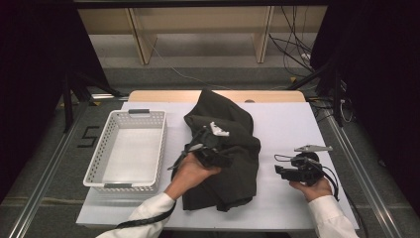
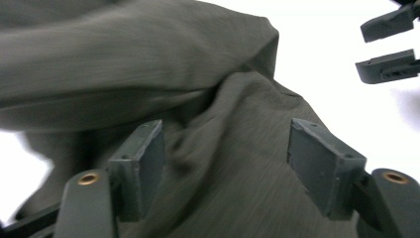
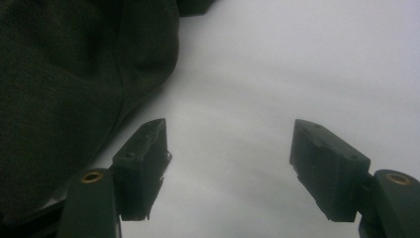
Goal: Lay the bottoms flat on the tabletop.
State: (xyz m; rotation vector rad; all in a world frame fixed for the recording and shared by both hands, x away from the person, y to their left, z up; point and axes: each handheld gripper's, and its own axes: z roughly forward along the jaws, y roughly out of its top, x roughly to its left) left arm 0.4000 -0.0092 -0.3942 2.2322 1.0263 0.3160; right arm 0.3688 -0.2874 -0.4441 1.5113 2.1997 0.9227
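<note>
A dark olive garment (image 1: 237, 183) lies crumpled in the middle of the white table (image 1: 287, 124), with a white label (image 1: 218, 130) showing on top. My left gripper (image 1: 220, 157) rests over the garment's middle. In the left gripper view the left gripper (image 2: 225, 134) is open, its jaws straddling a fold of the cloth (image 2: 148, 54) without closing on it. My right gripper (image 1: 281, 171) sits on the table just right of the garment, pointing left. Seen in its own view, the right gripper (image 3: 230, 131) is open over bare table, with the garment's edge (image 3: 59, 74) to its left.
An empty white perforated basket (image 1: 99, 158) stands at the table's left. The right gripper's jaws (image 2: 386, 47) show at the upper right of the left gripper view. Metal rails run along both table sides, with cables and shelving behind.
</note>
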